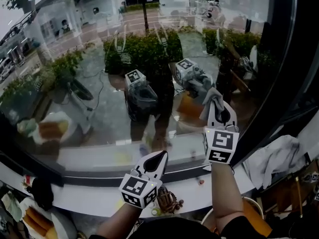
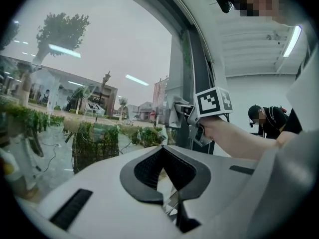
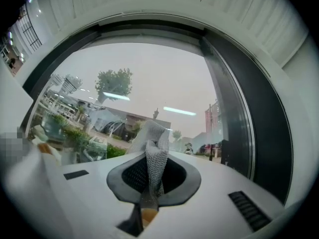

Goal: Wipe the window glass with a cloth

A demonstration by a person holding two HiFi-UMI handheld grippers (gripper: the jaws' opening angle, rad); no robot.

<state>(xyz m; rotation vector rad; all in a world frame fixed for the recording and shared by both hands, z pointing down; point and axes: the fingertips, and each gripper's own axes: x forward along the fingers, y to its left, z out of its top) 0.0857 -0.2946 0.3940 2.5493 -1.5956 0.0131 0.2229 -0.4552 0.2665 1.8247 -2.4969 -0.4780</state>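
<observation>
The big window glass (image 1: pixel 99 83) fills the head view and mirrors both grippers. My right gripper (image 1: pixel 218 114) is raised to the right part of the pane, shut on a grey mesh cloth (image 1: pixel 211 99) that bunches out past its tips at the glass. In the right gripper view the cloth (image 3: pixel 154 151) stands up between the jaws of the right gripper (image 3: pixel 149 185). My left gripper (image 1: pixel 156 161) is lower, over the sill, shut with nothing in it. The left gripper view shows the left gripper (image 2: pixel 169 195) with its tips together, and the right gripper (image 2: pixel 195 117) with the cloth (image 2: pixel 177 111) beyond.
A dark window frame (image 1: pixel 280 78) runs along the right of the pane. A white sill (image 1: pixel 89 195) lies below, with a small brown object (image 1: pixel 168 199) on it. A white fabric (image 1: pixel 276 158) is at right, a plate of bread (image 1: pixel 35 222) at lower left. A person (image 2: pixel 269 121) stands behind.
</observation>
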